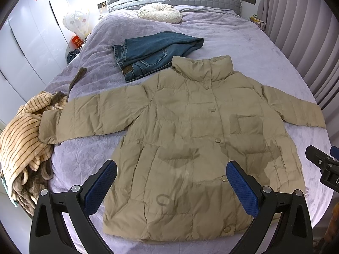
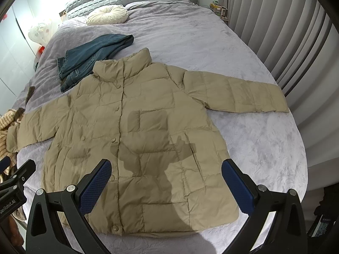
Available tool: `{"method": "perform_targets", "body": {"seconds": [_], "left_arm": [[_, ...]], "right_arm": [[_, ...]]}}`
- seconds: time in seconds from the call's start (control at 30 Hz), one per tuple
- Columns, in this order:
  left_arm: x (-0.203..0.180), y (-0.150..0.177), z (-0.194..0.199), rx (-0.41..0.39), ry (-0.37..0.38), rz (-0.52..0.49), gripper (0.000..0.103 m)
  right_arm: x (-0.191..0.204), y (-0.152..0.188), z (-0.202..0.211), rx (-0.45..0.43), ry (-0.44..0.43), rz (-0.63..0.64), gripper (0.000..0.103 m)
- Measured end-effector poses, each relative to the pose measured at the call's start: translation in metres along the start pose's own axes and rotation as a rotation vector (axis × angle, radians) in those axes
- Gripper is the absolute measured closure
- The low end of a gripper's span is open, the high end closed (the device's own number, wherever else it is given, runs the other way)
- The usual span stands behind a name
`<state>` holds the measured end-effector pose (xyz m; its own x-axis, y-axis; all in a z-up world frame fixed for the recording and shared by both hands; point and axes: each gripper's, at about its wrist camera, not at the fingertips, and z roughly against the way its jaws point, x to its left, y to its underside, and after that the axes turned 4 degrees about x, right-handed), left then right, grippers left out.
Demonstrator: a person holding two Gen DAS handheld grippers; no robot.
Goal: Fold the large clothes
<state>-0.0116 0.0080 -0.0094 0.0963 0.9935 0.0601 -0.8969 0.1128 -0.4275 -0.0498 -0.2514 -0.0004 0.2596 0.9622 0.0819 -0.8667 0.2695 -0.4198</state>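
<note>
1. Tan puffy jacket (image 1: 190, 139) spread flat on the purple bed (image 1: 243, 48), front up, buttoned, both sleeves out wide, in the middle of the frame.
2. Left tongs (image 1: 171, 182) wide open above the jacket's bottom edge, holding nothing.
3. Right tongs (image 2: 167, 182) wide open too, empty.
4. Folded blue jeans (image 1: 152, 53) just above the collar.
5. Striped cloth (image 1: 23, 139) bunched at the left edge.

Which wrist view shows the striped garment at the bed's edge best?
The left wrist view: the striped garment lies in a large heap beside the jacket's sleeve. The right wrist view catches only a sliver at the frame's left edge.
</note>
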Motion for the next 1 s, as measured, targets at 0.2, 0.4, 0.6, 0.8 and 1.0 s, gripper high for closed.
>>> {"method": "perform_targets", "body": {"seconds": [0.2, 0.4, 0.6, 0.8, 1.0], "left_arm": [[0.0011, 0.0031, 0.0001, 0.001, 0.004, 0.003, 0.000], [0.0016, 0.0029, -0.0001, -0.007, 0.012, 0.007, 0.000], [0.0031, 0.0032, -0.0004, -0.007, 0.014, 0.010, 0.000], [0.0045, 0.0048, -0.0002, -0.016, 0.014, 0.010, 0.000], [0.0101, 0.0079, -0.0015, -0.018, 0.005, 0.012, 0.000]], "right_arm": [[0.0006, 0.0004, 0.0001, 0.001, 0.001, -0.001, 0.000], [0.0012, 0.0008, -0.0002, 0.003, 0.001, -0.001, 0.000], [0.0016, 0.0004, -0.0003, 0.005, 0.001, -0.001, 0.000], [0.0032, 0.0018, -0.0007, 0.008, -0.001, 0.000, 0.000], [0.0072, 0.0044, -0.0024, 0.013, -0.002, 0.005, 0.000]]}}
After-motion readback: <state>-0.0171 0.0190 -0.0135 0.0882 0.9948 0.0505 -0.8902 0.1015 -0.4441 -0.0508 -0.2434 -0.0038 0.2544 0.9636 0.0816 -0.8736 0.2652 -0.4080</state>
